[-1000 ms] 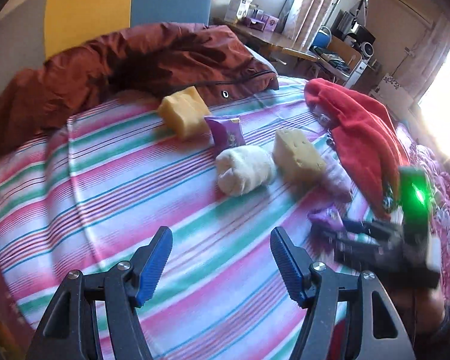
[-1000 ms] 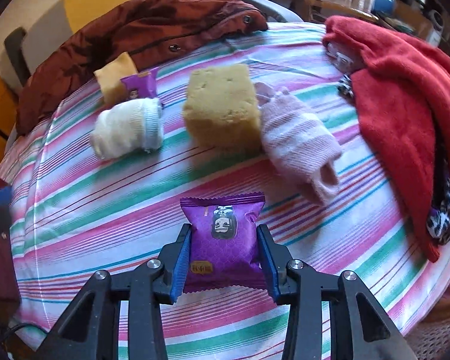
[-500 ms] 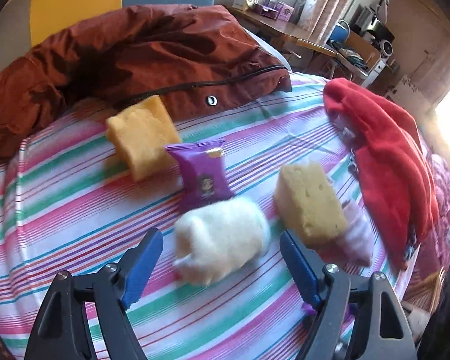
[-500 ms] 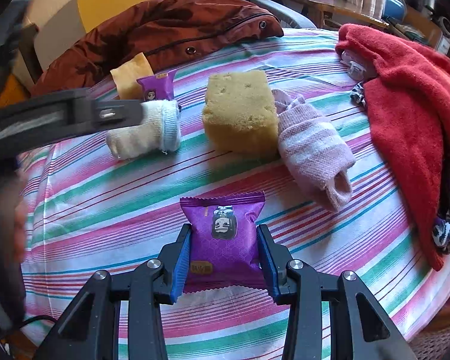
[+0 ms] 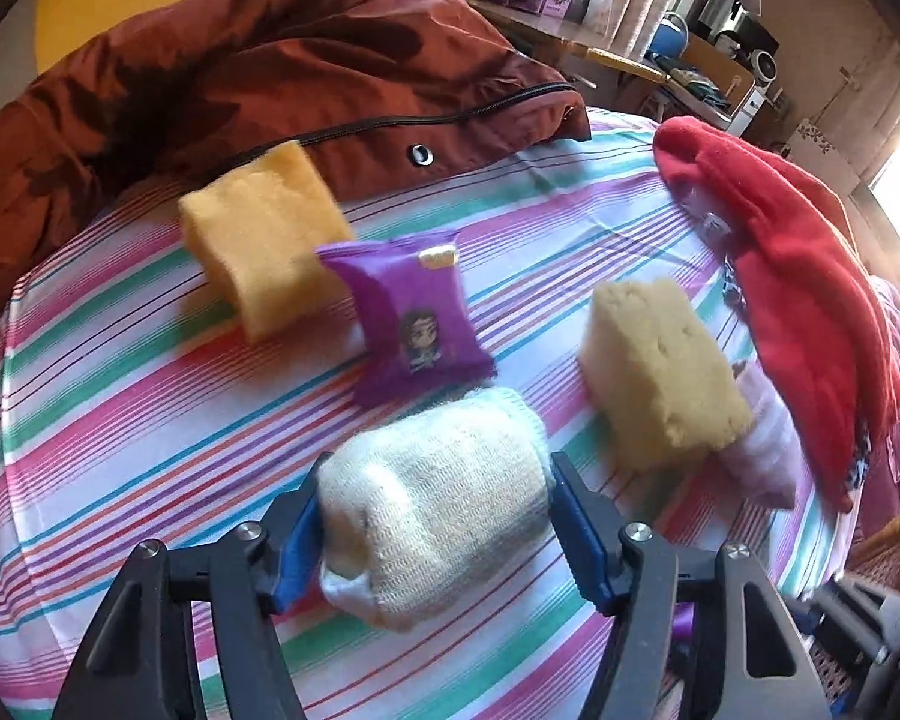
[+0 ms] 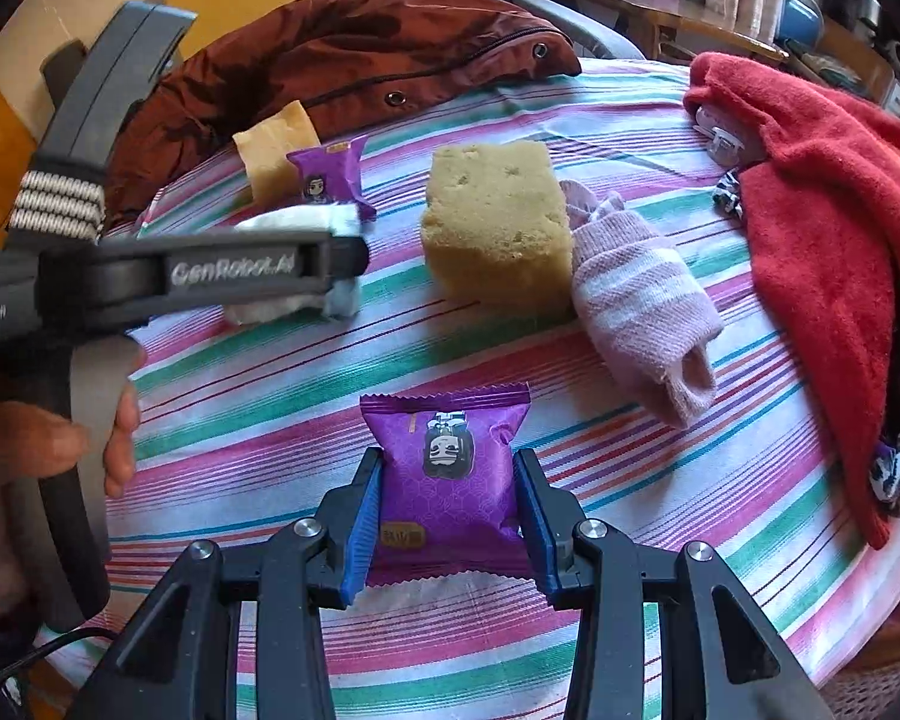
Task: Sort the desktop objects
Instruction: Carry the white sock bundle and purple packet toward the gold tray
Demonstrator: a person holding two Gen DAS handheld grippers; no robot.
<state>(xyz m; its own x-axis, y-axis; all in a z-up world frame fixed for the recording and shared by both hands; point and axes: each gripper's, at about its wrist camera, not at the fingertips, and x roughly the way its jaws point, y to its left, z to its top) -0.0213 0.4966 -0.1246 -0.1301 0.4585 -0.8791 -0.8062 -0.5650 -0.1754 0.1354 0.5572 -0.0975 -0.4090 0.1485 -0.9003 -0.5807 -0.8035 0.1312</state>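
Observation:
My left gripper (image 5: 437,474) has its jaws closing around a rolled white sock (image 5: 432,516) on the striped cloth (image 5: 120,408), and both blue pads touch the sock's sides. The right wrist view shows the same gripper (image 6: 342,264) from the side, over the white sock (image 6: 288,219). My right gripper (image 6: 448,468) is shut on a purple snack packet (image 6: 444,420) that lies flat near the table's front edge. A second purple packet (image 5: 414,324) lies just beyond the white sock, next to an orange sponge (image 5: 264,234).
A pale yellow sponge (image 6: 498,228) and a pink striped sock (image 6: 636,288) lie side by side at mid-table. A red garment (image 6: 828,228) covers the right edge, a brown jacket (image 5: 270,72) the far side. A person's hand (image 6: 30,438) holds the left gripper's handle.
The left gripper came forward and down over the white sock, opened wide, then closed onto it. The right gripper stayed in place with its purple packet.

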